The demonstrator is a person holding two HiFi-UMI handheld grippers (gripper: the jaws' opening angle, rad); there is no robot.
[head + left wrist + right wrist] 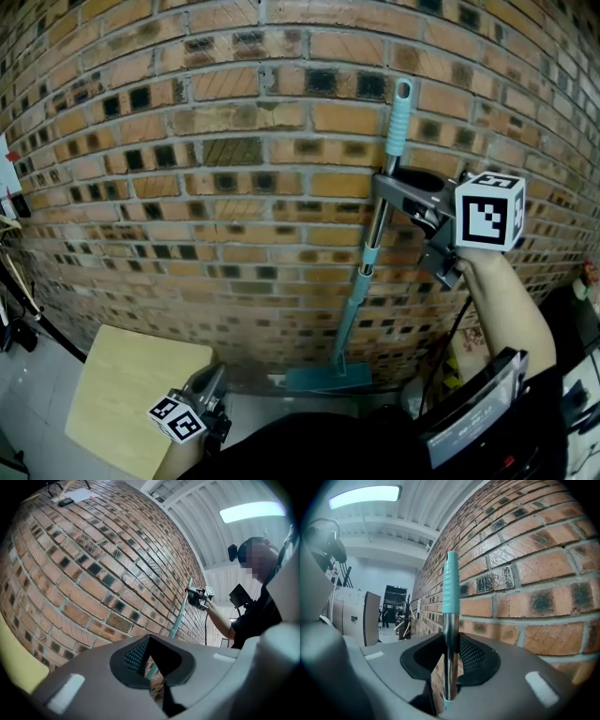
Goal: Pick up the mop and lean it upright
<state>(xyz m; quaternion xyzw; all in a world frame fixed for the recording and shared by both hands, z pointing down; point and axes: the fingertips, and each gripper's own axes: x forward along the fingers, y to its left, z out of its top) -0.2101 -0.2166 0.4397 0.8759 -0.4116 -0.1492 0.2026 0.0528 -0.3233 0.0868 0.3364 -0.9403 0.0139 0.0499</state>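
While low, just beside the pale wooden counter [122, 403], held the left claw [211, 378] with jaws together, nothing between them. Higher and farther out, clamped the right claw [386, 183] on the mop [349, 319], pads on its bare metal shaft below the teal grip. Stood near upright against the brick wall [187, 141], flat head down on the floor [37, 375] at the wall's foot.

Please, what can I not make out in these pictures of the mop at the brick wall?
Right gripper view: the right gripper hides the mop below its jaws, head included.
Head view: whether the top of the mop touches the brick wall; the camera faces the wall straight on.
Left gripper view: the jaws of the right gripper are too small to read.
Head view: the table is partly covered by the left gripper.
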